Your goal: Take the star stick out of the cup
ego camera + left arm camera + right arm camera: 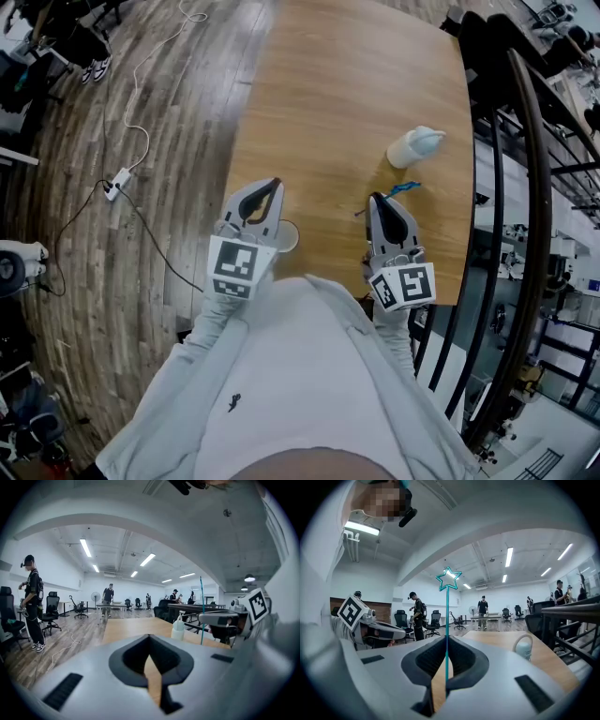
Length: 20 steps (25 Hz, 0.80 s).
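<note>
A thin teal star stick (446, 620) stands upright between the jaws of my right gripper (446, 641), which is shut on its shaft; the star outline (449, 579) sits at the top. From the head view the stick (405, 188) pokes out past the right gripper (379, 200), above the table's right part. The white cup (413, 147) rests on the table just beyond and to the right, apart from the stick. My left gripper (273, 185) hovers over the table's near left edge, shut and holding nothing.
The wooden table (347, 84) reaches away from me, with its right edge against a dark railing (534, 169). A power strip and cable (117, 183) lie on the wood floor to the left. People and office chairs (33, 606) are far off in the room.
</note>
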### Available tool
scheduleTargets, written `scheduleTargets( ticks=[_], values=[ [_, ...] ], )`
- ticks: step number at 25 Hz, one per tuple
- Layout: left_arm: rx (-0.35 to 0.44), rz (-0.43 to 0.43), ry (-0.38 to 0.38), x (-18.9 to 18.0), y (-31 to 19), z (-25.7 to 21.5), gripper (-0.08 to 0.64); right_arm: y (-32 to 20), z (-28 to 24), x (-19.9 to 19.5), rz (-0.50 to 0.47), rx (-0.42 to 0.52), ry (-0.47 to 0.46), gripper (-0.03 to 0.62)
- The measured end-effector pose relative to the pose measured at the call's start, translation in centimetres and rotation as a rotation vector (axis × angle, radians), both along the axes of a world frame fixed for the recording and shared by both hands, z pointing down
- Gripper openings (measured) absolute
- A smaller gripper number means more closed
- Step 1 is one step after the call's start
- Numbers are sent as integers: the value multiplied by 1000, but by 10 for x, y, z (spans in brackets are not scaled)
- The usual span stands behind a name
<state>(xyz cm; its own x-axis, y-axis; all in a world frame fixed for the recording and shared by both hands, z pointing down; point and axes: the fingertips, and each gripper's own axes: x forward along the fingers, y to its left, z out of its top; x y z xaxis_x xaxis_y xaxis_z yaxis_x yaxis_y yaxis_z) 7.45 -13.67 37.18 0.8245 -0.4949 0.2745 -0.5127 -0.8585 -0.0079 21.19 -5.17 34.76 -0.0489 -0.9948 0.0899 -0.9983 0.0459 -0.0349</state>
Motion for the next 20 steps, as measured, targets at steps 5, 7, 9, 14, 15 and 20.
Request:
scheduleTargets(
  ticks=[5,7,9,14,15,20],
  values=[
    [-3,-14,1,-6,-3,-1,20,-5,-2,-5,-18,-1,2,29],
    [-3,-17,1,-6,-3,-1,20,-6,-2,-6,-25,-1,4,29],
    [-3,-18,2,-6,-3,0,20,-7,-2,-7,-31,0,6,29],
    [-5,-18,1,-8,-3,0,20,-9,-3,-12,-45,-2,4,29],
    [-6,-17,1,-7,-3,0,20,-9,-3,-11,-46,-4,6,29],
    [-7,-20,0,-8,-1,1,20,-8,-2,-12,-50,-7,3,29]
  ],
)
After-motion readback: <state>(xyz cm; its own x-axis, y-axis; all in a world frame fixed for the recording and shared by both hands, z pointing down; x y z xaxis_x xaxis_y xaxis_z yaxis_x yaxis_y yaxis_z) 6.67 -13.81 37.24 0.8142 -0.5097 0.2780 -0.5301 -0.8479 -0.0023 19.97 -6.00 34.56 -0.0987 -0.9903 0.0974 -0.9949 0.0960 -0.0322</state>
